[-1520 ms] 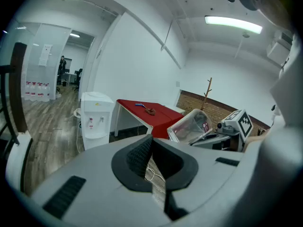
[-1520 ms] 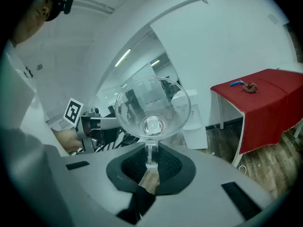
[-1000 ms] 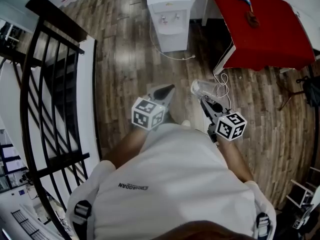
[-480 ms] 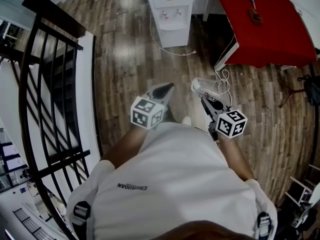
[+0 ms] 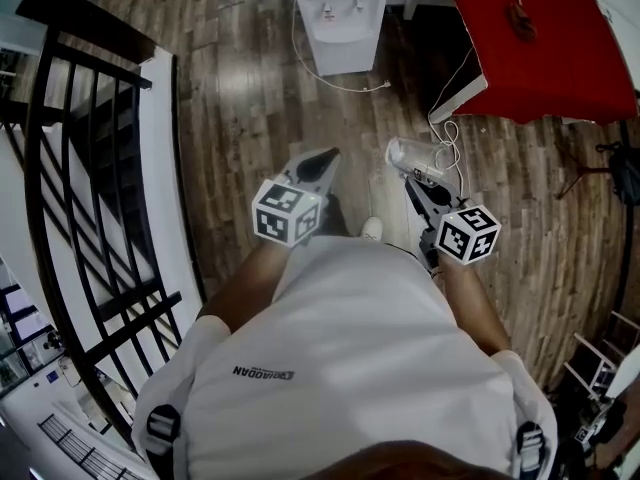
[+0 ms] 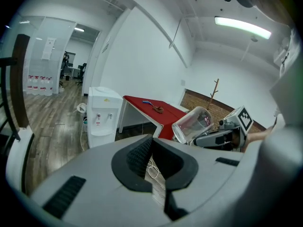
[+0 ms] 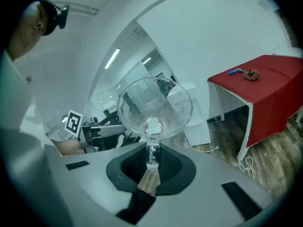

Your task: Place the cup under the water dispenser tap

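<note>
so the person's got both forearms stuck out in front of a white shirt point(image 5: 350, 368), elbows tucked at the sides, with the two tools level and side by side over the brown wood plank floor point(image 5: 240, 98).

the right tongs point(image 5: 412, 180) are clamped on the clear see-through cup point(image 5: 408, 155). in the right gripper view the cup point(image 7: 154, 105) fills the middle and a thin bit of it is pinched right between the dark pads of the tongs point(image 7: 151, 162). from the left gripper view the cup point(image 6: 194, 124) is tipped over on a slant, not upright, up in the air.

the left tongs point(image 5: 322, 158) point forward and a touch right. in their own view the tongs point(image 6: 152, 138) have their tips together with nothing in them, only floor and a loop of white cable point(image 5: 445, 148) showing below.

the white boxy water dispenser point(image 5: 340, 13) stands on the floor just beside the left edge of the red-topped counter point(image 5: 545, 53). the cup is well apart from it, nowhere near the taps. the dispenser's front point(image 6: 102, 115) faces the left tongs. a black metal railing point(image 5: 90, 168) runs along the person's left.
</note>
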{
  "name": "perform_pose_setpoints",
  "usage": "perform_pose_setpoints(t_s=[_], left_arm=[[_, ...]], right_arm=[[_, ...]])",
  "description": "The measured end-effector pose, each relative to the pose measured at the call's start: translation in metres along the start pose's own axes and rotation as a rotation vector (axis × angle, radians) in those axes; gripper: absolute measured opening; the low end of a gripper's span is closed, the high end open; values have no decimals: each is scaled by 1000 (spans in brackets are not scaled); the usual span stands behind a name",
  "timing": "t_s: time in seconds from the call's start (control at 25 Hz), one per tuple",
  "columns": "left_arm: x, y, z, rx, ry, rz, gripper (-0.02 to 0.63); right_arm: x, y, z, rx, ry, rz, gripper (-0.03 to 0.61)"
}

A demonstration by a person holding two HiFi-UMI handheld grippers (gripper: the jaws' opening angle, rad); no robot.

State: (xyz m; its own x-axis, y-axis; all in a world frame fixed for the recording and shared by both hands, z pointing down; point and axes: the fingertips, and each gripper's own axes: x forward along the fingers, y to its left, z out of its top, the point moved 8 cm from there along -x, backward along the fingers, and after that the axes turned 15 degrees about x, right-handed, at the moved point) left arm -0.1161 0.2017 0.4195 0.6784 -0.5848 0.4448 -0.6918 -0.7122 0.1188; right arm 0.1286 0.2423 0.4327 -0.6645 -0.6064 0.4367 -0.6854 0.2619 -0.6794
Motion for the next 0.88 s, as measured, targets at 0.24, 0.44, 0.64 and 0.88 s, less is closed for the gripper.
perform_pose_setpoints(t_s=[0.24, 0.44, 0.64, 0.88], left_arm=[[21, 51, 11, -18, -2, -17, -3], [35, 93, 28, -20, -26, -29, -3], [40, 132, 38, 3, -10, -57, -3], [47, 175, 48, 30, -6, -105, -3]], right_arm=[[40, -3, 33, 4, 9, -32, 38], [79, 3, 62, -9, 11, -40, 38], [112, 18, 89, -30, -17, -50, 38], [138, 29, 106, -17, -62, -95, 38]])
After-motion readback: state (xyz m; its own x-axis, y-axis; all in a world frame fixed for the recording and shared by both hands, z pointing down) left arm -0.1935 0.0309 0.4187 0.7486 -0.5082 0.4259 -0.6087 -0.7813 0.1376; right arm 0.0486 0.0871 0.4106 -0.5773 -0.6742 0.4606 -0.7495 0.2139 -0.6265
